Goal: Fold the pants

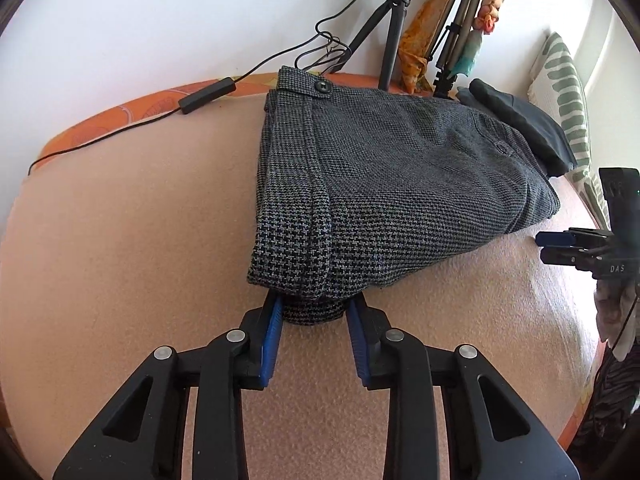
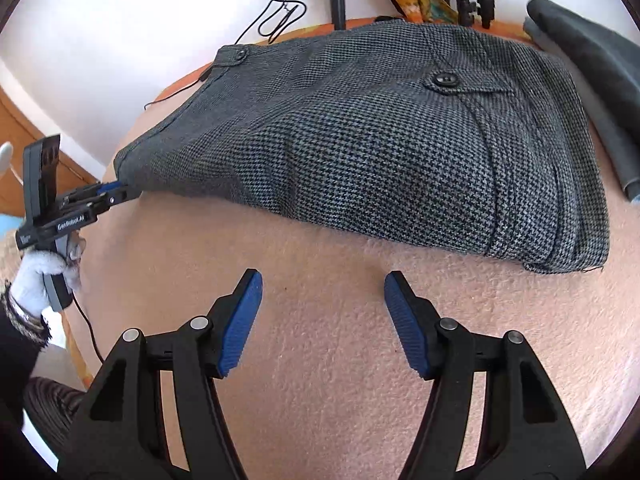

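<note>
- Bed cover (image 1: 120, 240): pale pink, nubbly fleece, spread over an orange patterned sheet (image 1: 120, 110) showing at the far edge; white wall behind.
- Pants (image 1: 400, 184): grey-and-black houndstooth weave, folded into a thick wedge-shaped bundle in the middle of the bed; buttoned waistband (image 1: 322, 87) towards the wall.
- Dark garment (image 1: 520, 120): smooth charcoal cloth, folded, just beyond the pants.
- Pillow (image 1: 564, 92): white with grey-green stripes, by the wall.
- Tripod (image 1: 394, 28): black, with ring light, at the bed's far edge.
- Left gripper (image 1: 314, 312): black, ribbed blue pads; jaws pinching the bundle's near corner.
- Right gripper (image 2: 323, 284): same build; jaws spread, holding nothing, over bare cover near the pants.
</note>
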`<control>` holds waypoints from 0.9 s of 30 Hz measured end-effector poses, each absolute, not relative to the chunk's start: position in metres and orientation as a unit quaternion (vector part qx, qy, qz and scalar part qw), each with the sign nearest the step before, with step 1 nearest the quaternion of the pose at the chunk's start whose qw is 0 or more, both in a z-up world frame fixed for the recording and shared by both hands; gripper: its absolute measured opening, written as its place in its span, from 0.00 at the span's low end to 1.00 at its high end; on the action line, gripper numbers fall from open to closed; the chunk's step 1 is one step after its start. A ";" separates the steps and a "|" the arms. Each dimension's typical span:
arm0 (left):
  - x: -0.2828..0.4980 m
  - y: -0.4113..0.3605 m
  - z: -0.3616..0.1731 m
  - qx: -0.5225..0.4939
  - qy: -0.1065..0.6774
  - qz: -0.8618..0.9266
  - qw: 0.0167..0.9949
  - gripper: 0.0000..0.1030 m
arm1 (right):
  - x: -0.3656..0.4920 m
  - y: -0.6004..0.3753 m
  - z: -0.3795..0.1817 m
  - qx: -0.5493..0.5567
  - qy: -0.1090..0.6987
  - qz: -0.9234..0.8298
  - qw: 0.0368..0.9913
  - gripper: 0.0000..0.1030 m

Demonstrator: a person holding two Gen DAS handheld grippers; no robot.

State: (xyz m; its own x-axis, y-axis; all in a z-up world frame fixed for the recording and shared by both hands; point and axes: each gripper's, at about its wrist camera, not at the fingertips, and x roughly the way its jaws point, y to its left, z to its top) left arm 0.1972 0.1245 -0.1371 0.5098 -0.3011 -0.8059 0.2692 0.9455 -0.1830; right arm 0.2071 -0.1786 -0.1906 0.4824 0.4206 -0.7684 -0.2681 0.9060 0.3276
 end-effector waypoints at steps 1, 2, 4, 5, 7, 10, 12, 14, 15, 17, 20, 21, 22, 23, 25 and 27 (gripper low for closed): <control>0.197 0.125 -0.136 -0.018 0.466 -0.164 0.869 0.27 | 0.211 -0.180 -0.190 0.100 0.466 0.205 0.855 0.64; 0.198 0.125 -0.135 -0.018 0.465 -0.164 0.870 0.27 | 0.214 -0.181 -0.191 0.121 0.463 0.213 0.852 0.64; 0.199 0.124 -0.133 -0.019 0.463 -0.166 0.871 0.26 | 0.221 -0.182 -0.193 0.157 0.453 0.217 0.850 0.65; 0.199 0.125 -0.132 -0.021 0.462 -0.167 0.871 0.25 | 0.225 -0.181 -0.195 0.171 0.448 0.215 0.851 0.65; 0.199 0.125 -0.130 -0.024 0.460 -0.168 0.872 0.25 | 0.230 -0.178 -0.196 0.199 0.433 0.216 0.852 0.66; 0.201 0.127 -0.124 -0.029 0.457 -0.171 0.873 0.24 | 0.241 -0.174 -0.197 0.226 0.421 0.230 0.848 0.47; 0.201 0.127 -0.120 -0.028 0.453 -0.172 0.874 0.24 | 0.246 -0.174 -0.195 0.244 0.419 0.239 0.842 0.21; 0.202 0.128 -0.114 -0.028 0.450 -0.174 0.875 0.24 | 0.249 -0.177 -0.189 0.253 0.414 0.248 0.839 0.11; 0.203 0.128 -0.112 -0.028 0.448 -0.176 0.876 0.24 | 0.248 -0.178 -0.183 0.252 0.410 0.254 0.839 0.09; 0.205 0.128 -0.105 -0.031 0.443 -0.177 0.878 0.24 | 0.248 -0.177 -0.169 0.242 0.405 0.260 0.842 0.09; 0.206 0.128 -0.094 -0.035 0.437 -0.182 0.880 0.24 | 0.247 -0.177 -0.148 0.244 0.410 0.279 0.833 0.09; 0.205 0.128 -0.091 -0.035 0.437 -0.183 0.880 0.24 | 0.246 -0.179 -0.143 0.254 0.415 0.285 0.826 0.09; 0.203 0.127 -0.091 -0.033 0.440 -0.184 0.878 0.24 | 0.244 -0.181 -0.140 0.267 0.421 0.290 0.817 0.09; 0.200 0.126 -0.092 -0.028 0.447 -0.184 0.875 0.24 | 0.242 -0.183 -0.139 0.276 0.427 0.295 0.809 0.09; 0.194 0.123 -0.099 -0.008 0.466 -0.183 0.866 0.24 | 0.238 -0.184 -0.143 0.276 0.441 0.292 0.803 0.08; 0.186 0.119 -0.109 0.018 0.485 -0.181 0.855 0.24 | 0.229 -0.182 -0.150 0.240 0.453 0.275 0.813 0.08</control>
State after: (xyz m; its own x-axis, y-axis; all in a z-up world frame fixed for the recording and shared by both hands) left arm 0.1864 0.1188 -0.1090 0.4638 -0.2913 -0.8367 0.3264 0.9341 -0.1443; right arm 0.2293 -0.1821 -0.1505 0.4380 0.6655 -0.6044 -0.2304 0.7329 0.6401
